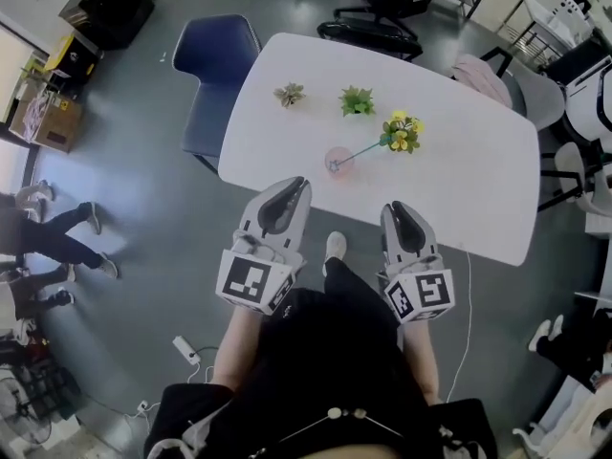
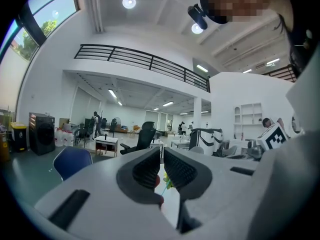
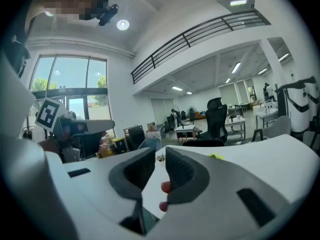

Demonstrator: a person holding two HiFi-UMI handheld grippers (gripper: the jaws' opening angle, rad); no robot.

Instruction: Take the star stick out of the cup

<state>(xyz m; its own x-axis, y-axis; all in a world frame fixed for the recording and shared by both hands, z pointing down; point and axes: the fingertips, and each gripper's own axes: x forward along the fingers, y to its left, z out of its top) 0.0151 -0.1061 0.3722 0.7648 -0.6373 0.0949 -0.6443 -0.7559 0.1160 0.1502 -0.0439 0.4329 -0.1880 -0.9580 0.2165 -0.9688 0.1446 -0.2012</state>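
Observation:
A pink cup stands near the front middle of the white table. The star stick leans out of it toward the upper right, with its star end at the cup. Both grippers hover at the table's near edge, short of the cup. My left gripper is to the cup's lower left, its jaws all but together and nothing between them. My right gripper is to the cup's lower right, with a narrow gap between its jaws and nothing in it.
On the table stand two small green plants and a yellow flower bunch at the stick's far end. A blue chair is at the table's left, black office chairs behind, a pink cloth at right. A power strip lies on the floor.

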